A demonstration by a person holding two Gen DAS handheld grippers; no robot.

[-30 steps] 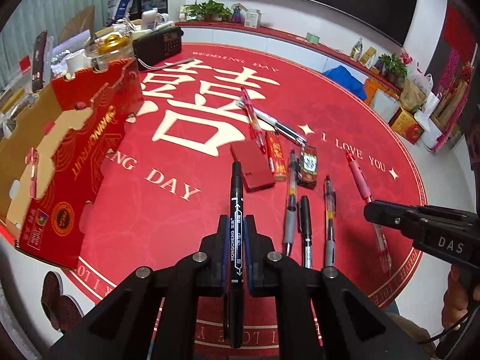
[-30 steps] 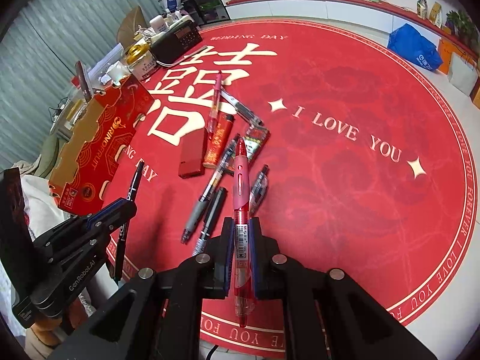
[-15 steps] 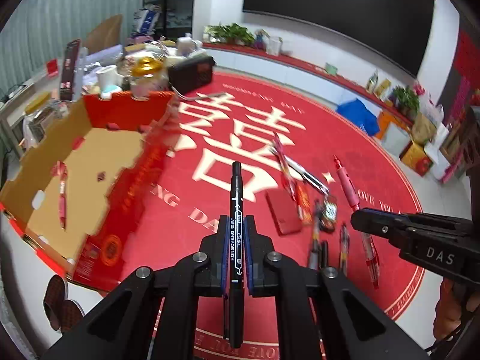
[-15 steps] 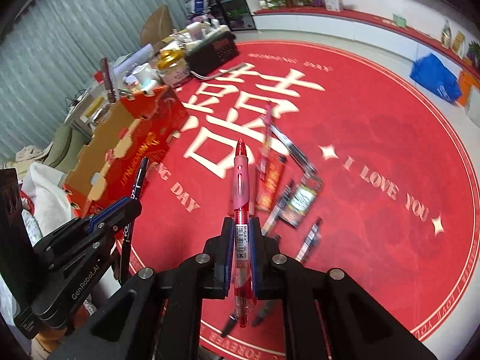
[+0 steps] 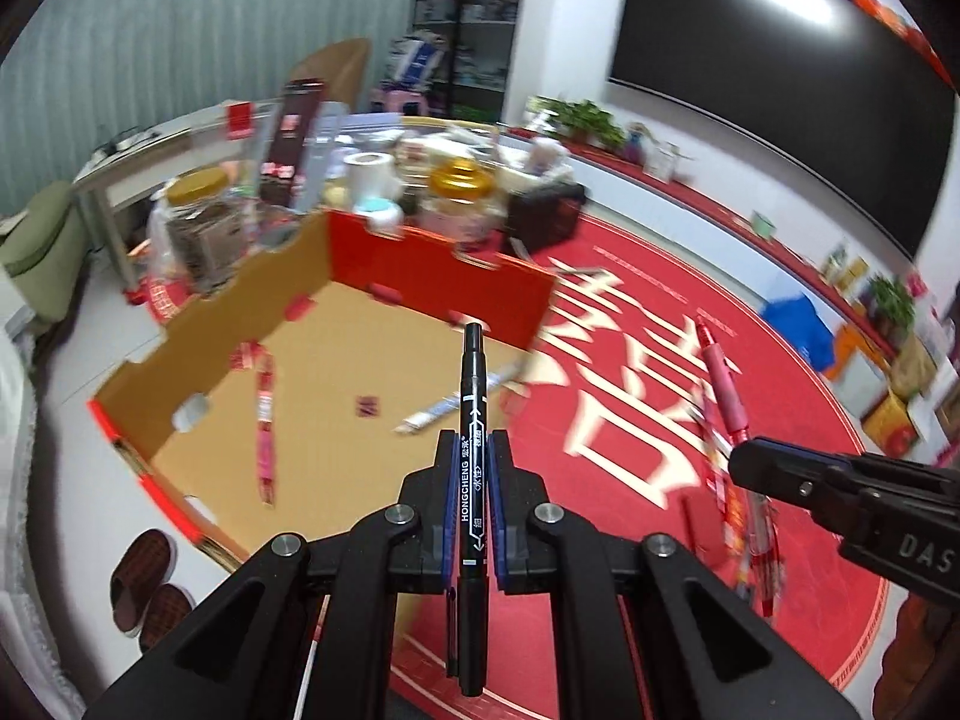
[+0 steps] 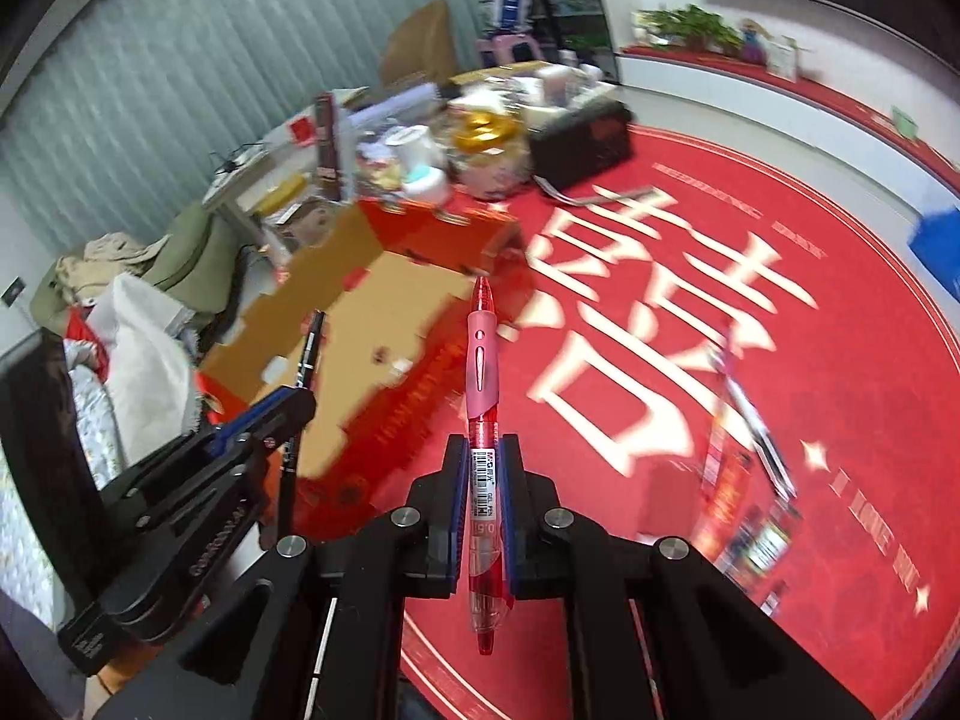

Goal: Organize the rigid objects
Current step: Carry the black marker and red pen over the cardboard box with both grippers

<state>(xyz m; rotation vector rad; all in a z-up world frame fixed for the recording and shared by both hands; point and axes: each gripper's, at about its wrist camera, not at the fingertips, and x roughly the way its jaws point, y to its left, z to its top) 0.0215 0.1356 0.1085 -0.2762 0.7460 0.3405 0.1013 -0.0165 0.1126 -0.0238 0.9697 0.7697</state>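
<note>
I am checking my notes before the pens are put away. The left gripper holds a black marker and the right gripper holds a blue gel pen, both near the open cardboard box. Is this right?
Not quite: the pen in the right gripper is a red gel pen, not blue, as the right wrist view shows. The rest stands: the left gripper holds a black marker near the open cardboard box.

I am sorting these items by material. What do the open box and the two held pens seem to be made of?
The open box looks like corrugated cardboard: matte brown inside, printed red outside, die-cut slots. The black marker in the left gripper seems opaque plastic, slightly glossy. The red gel pen in the right gripper seems translucent plastic; its pink grip is probably rubber.
</note>
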